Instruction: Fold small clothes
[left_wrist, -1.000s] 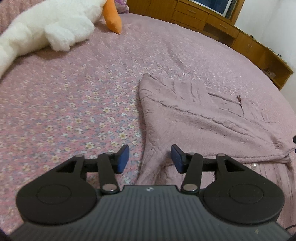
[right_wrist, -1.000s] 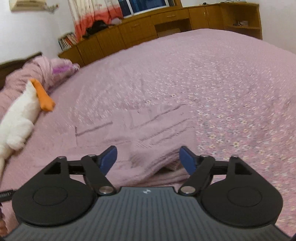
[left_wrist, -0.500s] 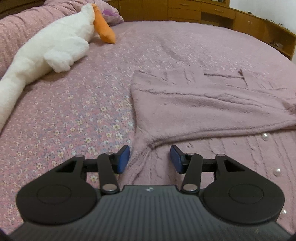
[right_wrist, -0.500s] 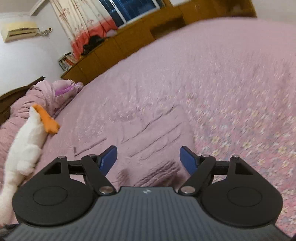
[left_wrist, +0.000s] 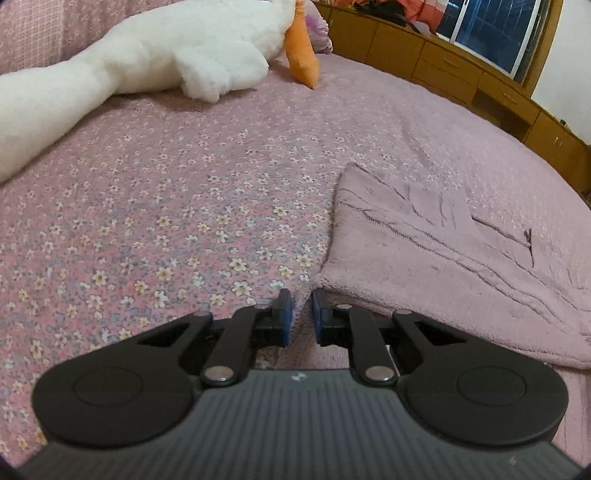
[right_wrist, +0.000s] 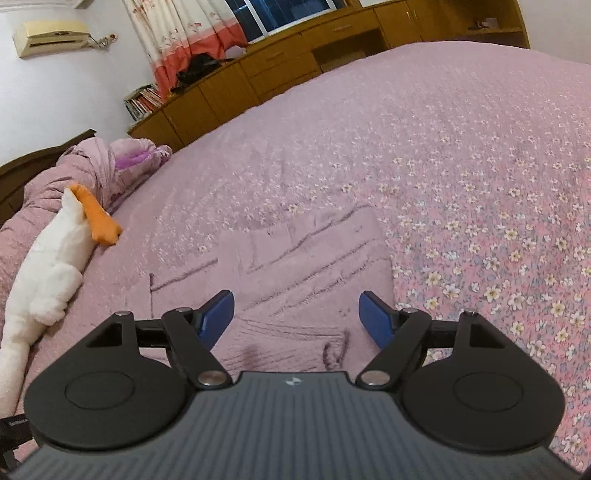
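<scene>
A pale pink knit garment (left_wrist: 443, 258) lies flat on the flowered pink bedspread (left_wrist: 166, 221), one sleeve folded across it. My left gripper (left_wrist: 301, 314) is at the garment's near left edge. Its jaws are closing, and a narrow fold of the knit is pinched between the blue pads. In the right wrist view the same garment (right_wrist: 314, 266) lies under my right gripper (right_wrist: 295, 317). That gripper hovers open just above the cloth, and nothing sits between its fingers.
A long white plush goose (left_wrist: 166, 55) with an orange beak lies at the bed's far left, also visible as the goose (right_wrist: 55, 266) beside a bundled quilt (right_wrist: 92, 166). Wooden cabinets (right_wrist: 277, 74) line the wall behind the bed.
The left gripper's jaws have drawn from half open to nearly together on the garment's edge. The right gripper has dropped closer to the garment and stays wide.
</scene>
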